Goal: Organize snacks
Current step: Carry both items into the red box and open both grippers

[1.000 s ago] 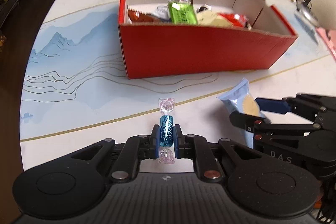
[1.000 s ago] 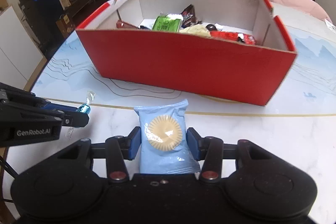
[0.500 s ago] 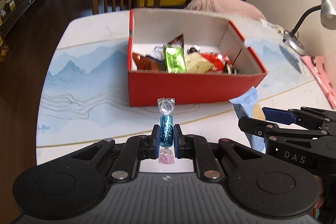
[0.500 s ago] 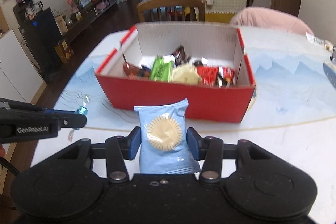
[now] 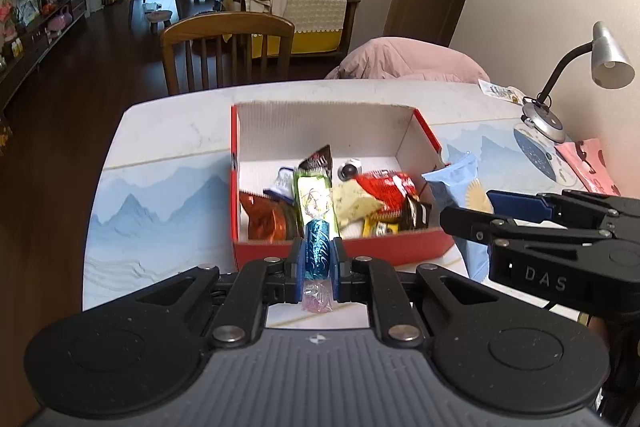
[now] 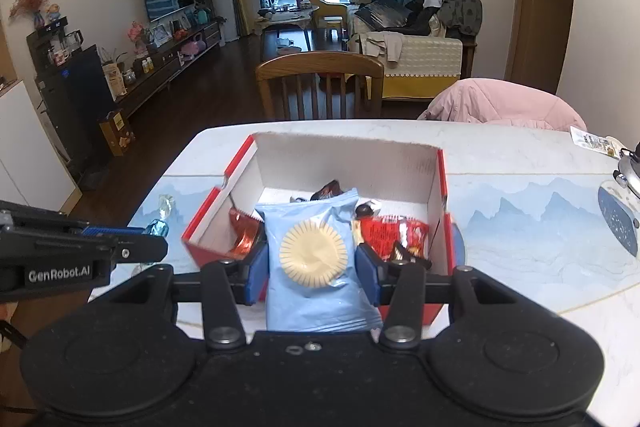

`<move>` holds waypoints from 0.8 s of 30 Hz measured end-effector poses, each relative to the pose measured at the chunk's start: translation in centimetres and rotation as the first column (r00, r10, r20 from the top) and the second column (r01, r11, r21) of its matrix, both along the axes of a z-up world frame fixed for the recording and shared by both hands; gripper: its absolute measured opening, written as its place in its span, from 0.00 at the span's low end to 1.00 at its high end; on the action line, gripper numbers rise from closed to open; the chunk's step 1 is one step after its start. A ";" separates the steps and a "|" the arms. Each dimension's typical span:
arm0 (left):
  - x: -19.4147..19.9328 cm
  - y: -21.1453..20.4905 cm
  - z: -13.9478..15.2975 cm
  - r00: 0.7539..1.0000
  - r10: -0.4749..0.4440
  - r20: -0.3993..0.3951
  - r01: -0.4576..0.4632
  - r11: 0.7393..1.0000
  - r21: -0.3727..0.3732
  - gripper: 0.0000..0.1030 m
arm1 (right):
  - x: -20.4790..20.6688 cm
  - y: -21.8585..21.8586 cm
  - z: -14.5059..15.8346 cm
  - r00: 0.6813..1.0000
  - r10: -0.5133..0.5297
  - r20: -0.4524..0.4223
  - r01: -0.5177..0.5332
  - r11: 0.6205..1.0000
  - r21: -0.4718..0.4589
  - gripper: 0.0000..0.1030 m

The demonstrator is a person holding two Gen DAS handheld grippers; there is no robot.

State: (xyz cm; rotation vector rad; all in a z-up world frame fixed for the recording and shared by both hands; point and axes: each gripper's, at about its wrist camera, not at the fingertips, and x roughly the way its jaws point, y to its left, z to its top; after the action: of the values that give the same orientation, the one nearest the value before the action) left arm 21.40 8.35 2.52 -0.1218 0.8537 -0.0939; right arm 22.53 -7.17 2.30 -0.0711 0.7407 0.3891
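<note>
Left wrist view: the left hand-held gripper (image 5: pixel 316 259) is clamped on a teal foil candy (image 5: pixel 317 254) with clear twisted ends, held upright above the near red wall of the cardboard box (image 5: pixel 344 251). The box stands open on the worktop (image 5: pixel 160 195), printed with blue mountains, and holds a green packet (image 5: pixel 314 195), a red packet (image 5: pixel 386 185), a brown-orange wrapper (image 5: pixel 264 218) and other wrapped snacks. The far half of the box floor is bare white. To the right, the right hand-held gripper (image 5: pixel 470 209), lettered "DAS" on its side, grips a light blue biscuit packet (image 5: pixel 464 195) just beside the box's right wall. A desk lamp (image 5: pixel 576 83) stands at the worktop's far right edge.

Right wrist view: the right hand-held gripper (image 6: pixel 310 267) is closed on the light blue biscuit packet (image 6: pixel 312 259), which shows a round scalloped biscuit picture and hangs over the box's (image 6: pixel 440 163) near wall. The left hand-held gripper (image 6: pixel 158 227), marked "GenRobot.AI", holds the candy (image 6: pixel 160 223) left of the box. A wooden chair (image 6: pixel 320 83) stands behind the worktop (image 6: pixel 520 227).
</note>
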 end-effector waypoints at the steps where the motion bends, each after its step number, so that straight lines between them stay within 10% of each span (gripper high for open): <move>1: 0.5 -0.1 0.0 1.000 0.000 0.001 0.000 1.000 0.007 0.12 | 0.6 0.1 0.0 1.000 -0.001 -0.004 0.001 1.000 -0.002 0.45; 24: 13.1 -0.7 -4.7 0.984 0.033 -0.177 -0.022 0.998 0.065 0.12 | 12.4 -0.4 -6.1 0.980 -0.047 -0.193 0.033 0.997 -0.075 0.45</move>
State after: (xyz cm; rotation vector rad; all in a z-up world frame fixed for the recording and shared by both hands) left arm 34.54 7.63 -2.16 -0.0835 1.0328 -0.0299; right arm 34.97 -7.57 -3.78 -0.0857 0.9482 0.3341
